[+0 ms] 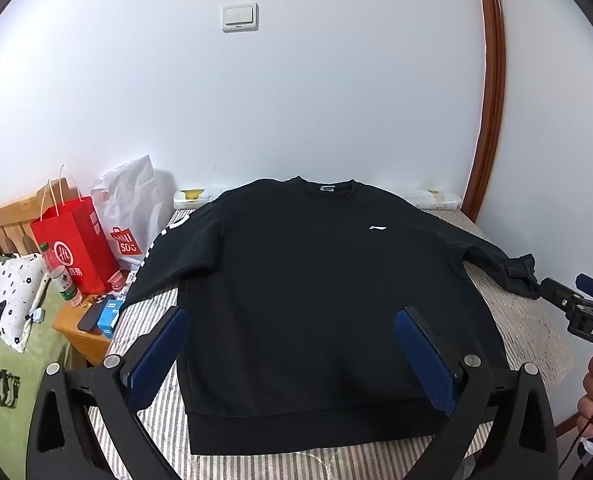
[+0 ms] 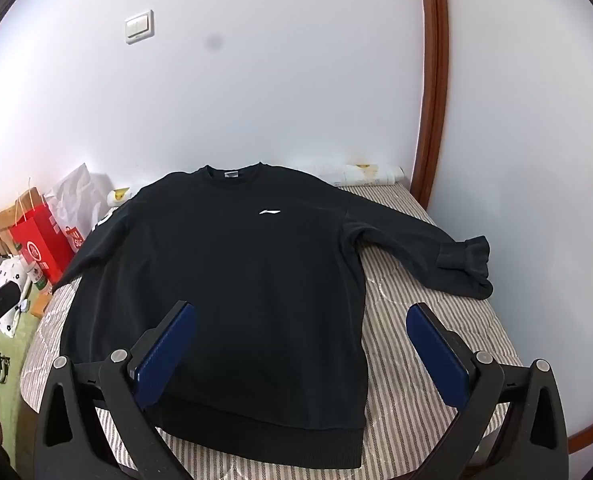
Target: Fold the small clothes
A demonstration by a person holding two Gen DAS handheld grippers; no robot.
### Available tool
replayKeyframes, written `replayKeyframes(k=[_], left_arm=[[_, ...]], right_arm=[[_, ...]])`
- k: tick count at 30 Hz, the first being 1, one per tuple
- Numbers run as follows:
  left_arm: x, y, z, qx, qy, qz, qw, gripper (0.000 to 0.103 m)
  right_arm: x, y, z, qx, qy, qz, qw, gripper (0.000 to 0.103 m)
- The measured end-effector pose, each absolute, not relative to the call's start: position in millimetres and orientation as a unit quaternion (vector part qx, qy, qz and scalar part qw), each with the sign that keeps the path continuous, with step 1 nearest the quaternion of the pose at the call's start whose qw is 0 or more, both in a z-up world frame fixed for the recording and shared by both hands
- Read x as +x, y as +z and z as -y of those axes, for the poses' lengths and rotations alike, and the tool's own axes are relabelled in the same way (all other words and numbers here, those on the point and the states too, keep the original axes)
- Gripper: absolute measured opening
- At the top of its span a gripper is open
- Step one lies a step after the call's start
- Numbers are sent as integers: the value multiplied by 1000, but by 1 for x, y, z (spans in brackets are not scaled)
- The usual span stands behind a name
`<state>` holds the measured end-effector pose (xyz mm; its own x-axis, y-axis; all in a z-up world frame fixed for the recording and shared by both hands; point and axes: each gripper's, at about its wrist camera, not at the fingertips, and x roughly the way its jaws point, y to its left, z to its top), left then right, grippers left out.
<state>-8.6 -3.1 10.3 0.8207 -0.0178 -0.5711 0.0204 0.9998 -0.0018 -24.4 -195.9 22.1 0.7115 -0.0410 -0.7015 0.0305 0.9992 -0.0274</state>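
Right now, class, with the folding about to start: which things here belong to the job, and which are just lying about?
Belong to the job:
black sweatshirt, spread flat
striped bed cover under it
left gripper, open
right gripper, open

Just lying about:
red paper bag
white plastic bag
bottle
blue box
floral cushion

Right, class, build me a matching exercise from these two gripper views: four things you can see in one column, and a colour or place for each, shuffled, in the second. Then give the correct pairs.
Things:
1. sweatshirt
2. paper gift bag
3. light switch
4. gripper pads

Descriptions:
A. on the white wall
B. blue
C. spread flat, front up, on the striped bedcover
D. red, standing left of the bed

Pairs: 1-C, 2-D, 3-A, 4-B
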Motion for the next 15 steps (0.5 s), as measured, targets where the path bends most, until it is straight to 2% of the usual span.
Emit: replayKeyframes(k=[15], left_arm=[[-9,10,3,0,-11,-297,955,103]], right_arm=[[-27,23,197,-3,-16,-378,926,103]])
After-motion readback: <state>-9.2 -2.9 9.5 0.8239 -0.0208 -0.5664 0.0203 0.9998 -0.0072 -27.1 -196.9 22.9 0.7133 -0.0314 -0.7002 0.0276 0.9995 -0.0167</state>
